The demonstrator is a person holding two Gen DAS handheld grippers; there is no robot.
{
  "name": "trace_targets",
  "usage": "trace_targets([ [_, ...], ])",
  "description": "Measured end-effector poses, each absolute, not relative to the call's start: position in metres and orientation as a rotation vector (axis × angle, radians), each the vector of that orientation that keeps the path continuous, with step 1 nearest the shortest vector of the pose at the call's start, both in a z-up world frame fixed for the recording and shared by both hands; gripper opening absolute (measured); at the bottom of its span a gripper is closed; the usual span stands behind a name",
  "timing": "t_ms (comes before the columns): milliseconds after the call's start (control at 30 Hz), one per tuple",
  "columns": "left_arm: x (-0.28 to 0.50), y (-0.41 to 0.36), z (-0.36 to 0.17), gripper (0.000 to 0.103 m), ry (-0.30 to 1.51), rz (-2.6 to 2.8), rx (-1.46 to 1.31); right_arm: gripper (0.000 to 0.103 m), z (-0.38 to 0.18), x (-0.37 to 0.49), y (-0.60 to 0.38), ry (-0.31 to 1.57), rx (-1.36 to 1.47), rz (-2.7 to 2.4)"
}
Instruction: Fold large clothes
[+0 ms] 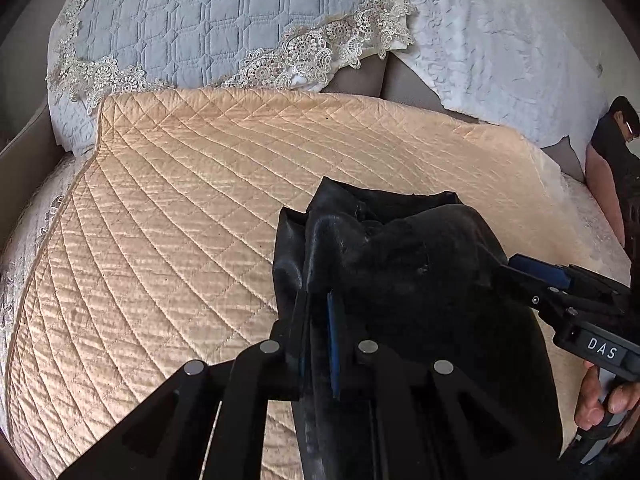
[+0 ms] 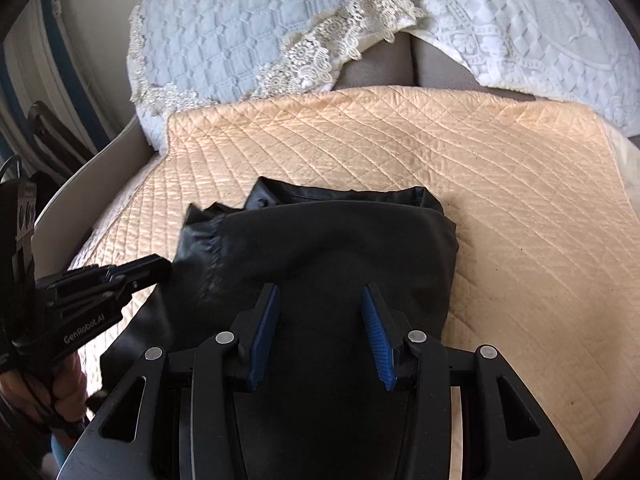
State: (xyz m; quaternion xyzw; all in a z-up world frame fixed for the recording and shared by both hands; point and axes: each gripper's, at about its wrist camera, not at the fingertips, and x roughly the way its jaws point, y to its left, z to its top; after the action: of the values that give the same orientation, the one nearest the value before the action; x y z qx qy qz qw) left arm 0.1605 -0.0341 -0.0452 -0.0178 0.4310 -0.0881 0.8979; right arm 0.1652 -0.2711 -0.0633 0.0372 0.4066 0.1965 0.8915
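**Black garment on the peach quilt, pinched on the left**

Left wrist view: your left gripper (image 1: 320, 320) has its jaws pressed together on a bunched fold of the black garment (image 1: 400, 264). The cloth rises in a dark heap right in front of the camera and covers most of the fingertips. It lies toward the near right part of the peach quilt (image 1: 180, 208). Your right gripper (image 1: 532, 276) reaches in from the right edge and meets the cloth's side; from here you cannot tell how its jaws stand. A pale blue lace-trimmed cover (image 1: 208, 20) hangs past the quilt's far edge.

Right wrist view: your right gripper (image 2: 320, 320) has its blue pads (image 2: 378, 340) spread apart, with the garment (image 2: 340, 240) lying flat between and beneath them, not squeezed. The garment sits near the quilt's (image 2: 500, 184) near edge, left of centre. Your left gripper (image 2: 156, 266) touches the cloth's left edge.
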Motion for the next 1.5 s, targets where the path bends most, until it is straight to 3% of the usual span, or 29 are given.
trace_targets([
  [300, 0.101, -0.025, -0.036, 0.012, 0.894, -0.214, -0.044, 0.044, -0.047, 0.101, -0.270, 0.787, 0.044, 0.438],
  [533, 0.060, -0.019, -0.064, 0.021, 0.935, -0.221, -0.068, 0.044, -0.088, 0.076, -0.268, 0.869, 0.018, 0.436],
  [867, 0.061, -0.015, -0.068, 0.025, 0.941, -0.201, -0.109, 0.044, -0.087, 0.078, -0.266, 0.864, 0.030, 0.416],
  [1500, 0.085, -0.020, -0.048, 0.028, 0.938, -0.204, -0.102, 0.055, -0.080, 0.086, -0.293, 0.891, 0.108, 0.370],
])
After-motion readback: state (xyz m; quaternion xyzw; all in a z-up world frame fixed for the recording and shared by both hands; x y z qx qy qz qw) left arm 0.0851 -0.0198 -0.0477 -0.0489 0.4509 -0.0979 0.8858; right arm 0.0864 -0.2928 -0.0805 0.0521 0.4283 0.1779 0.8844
